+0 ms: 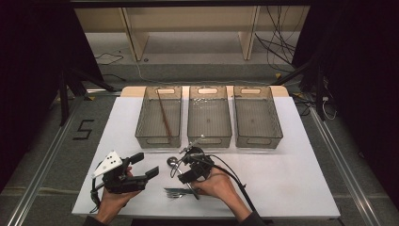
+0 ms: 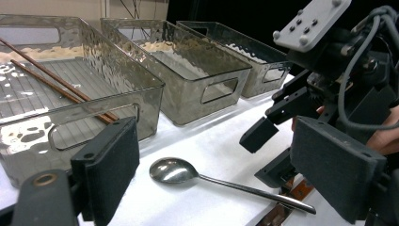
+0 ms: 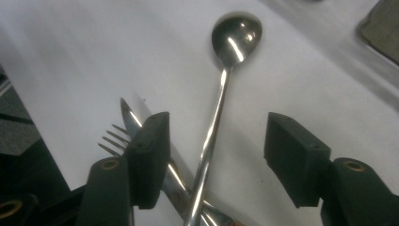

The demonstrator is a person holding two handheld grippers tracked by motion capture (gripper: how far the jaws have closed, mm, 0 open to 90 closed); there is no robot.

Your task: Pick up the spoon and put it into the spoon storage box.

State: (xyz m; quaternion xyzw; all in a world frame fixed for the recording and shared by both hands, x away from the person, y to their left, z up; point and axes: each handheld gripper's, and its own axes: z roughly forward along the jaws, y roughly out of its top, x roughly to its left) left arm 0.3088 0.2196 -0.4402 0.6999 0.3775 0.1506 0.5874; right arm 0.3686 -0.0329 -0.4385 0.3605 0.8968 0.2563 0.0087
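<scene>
Right tool [image 3: 214, 160], jaws apart, straddles the spoon [image 3: 221, 99] handle; its long axis runs far, bowl away from the tool

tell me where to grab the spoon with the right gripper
Grip the spoon on its thin handle, a little below the bowl, coming straight down from above. It lies flat on the white table, and the right gripper already straddles the handle, jaws open. Lower down it crosses a knife.

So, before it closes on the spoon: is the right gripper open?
Open: right gripper fingers stand apart, the spoon handle between them.
</scene>
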